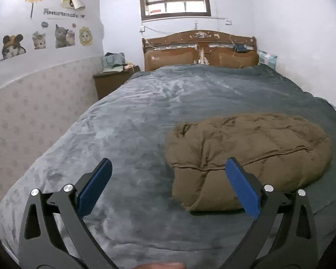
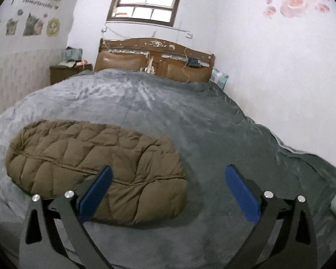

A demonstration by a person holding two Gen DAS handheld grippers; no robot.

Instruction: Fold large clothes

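Left wrist view: the left gripper (image 1: 168, 168) is spread wide with nothing in it, hanging above the grey blanket on the bed (image 1: 134, 116). The folded brown puffer jacket (image 1: 246, 154) sits on the bed, off to the right, behind the right-hand blue pad.

Right wrist view: the right gripper (image 2: 168, 174) is also fully released and empty. The jacket (image 2: 89, 161) lies to its left on the bed (image 2: 212, 134), partly behind the left pad.
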